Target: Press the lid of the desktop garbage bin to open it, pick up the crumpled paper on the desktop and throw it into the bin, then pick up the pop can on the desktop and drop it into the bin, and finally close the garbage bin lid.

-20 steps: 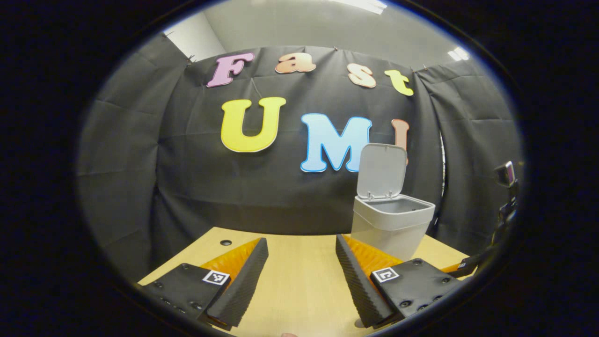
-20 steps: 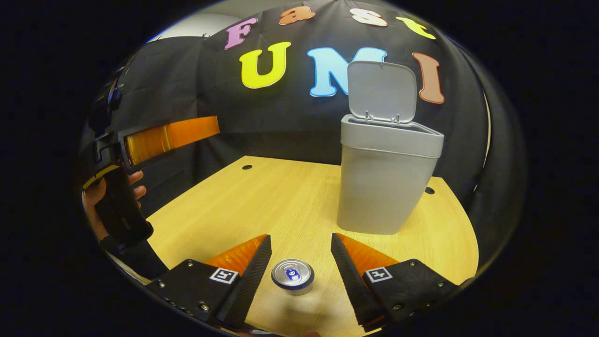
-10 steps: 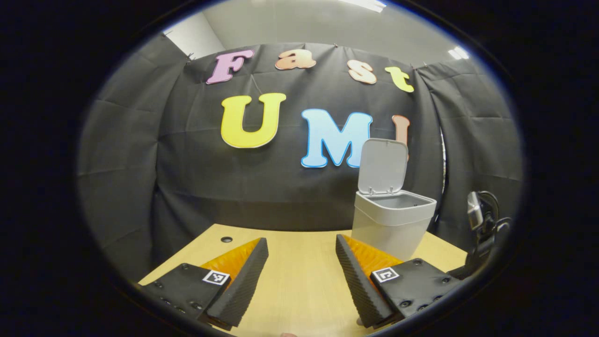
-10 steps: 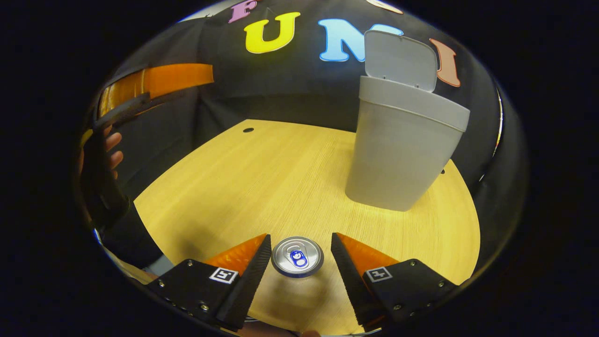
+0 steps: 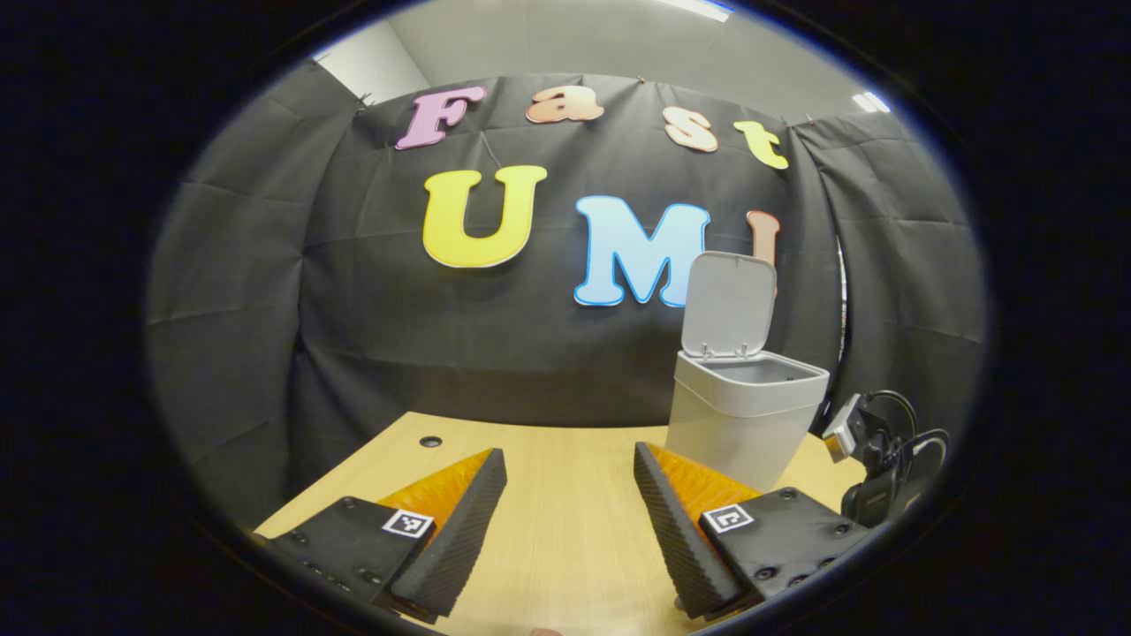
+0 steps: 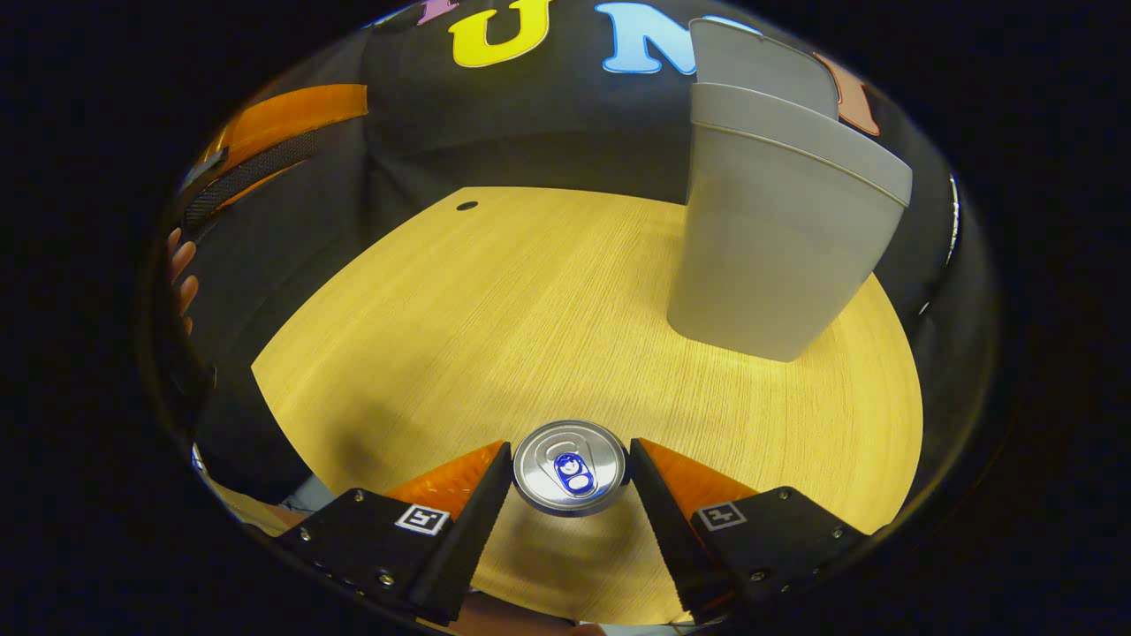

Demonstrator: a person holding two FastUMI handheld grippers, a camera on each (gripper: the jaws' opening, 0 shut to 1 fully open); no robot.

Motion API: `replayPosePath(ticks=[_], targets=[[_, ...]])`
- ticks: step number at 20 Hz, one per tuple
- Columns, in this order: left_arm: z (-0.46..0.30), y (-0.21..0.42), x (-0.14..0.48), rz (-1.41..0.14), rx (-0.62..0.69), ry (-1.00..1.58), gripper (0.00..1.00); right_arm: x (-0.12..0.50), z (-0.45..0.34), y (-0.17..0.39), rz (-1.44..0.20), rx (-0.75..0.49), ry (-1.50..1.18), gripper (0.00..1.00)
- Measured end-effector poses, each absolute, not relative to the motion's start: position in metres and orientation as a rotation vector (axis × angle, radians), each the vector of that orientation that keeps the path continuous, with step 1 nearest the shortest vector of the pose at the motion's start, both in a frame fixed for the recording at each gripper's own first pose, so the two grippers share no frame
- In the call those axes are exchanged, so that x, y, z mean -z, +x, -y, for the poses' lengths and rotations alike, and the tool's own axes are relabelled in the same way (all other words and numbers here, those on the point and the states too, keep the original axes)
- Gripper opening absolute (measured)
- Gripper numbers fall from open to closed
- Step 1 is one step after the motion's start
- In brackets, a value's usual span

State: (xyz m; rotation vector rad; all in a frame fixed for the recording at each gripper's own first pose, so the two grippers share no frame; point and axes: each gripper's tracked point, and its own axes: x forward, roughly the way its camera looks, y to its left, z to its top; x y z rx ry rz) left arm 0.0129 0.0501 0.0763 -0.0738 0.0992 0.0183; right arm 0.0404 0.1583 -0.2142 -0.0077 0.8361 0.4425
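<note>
A pop can (image 6: 570,457) stands upright on the wooden table (image 6: 495,300), seen from above, silver top with a blue tab. My right gripper (image 6: 570,444) is open and lowered around it, and the can top fills the gap between the two fingers. The grey bin (image 6: 778,238) stands behind and to the right with its lid (image 5: 729,305) raised. My left gripper (image 5: 570,455) hovers open over the table with nothing between its fingers, the bin (image 5: 747,415) ahead on its right.
In the right gripper view, the left gripper (image 6: 265,141) and the hand (image 6: 181,274) holding it are at the far left edge. The right gripper's body (image 5: 884,459) sits low beside the bin. Small holes (image 6: 466,206) mark the table's far side.
The right gripper has come down over the can, which now looms larger between its fingers. The bin has shifted up and right in that view. The left gripper has barely moved.
</note>
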Motion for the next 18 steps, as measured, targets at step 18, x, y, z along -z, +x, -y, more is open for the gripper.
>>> replayPosePath(ticks=[18], targets=[[-0.046, 0.01, -0.078, -0.108, -0.02, -0.075, 0.95, 0.199, -0.138, 0.047, -0.785, -0.38, 0.088, 0.84]])
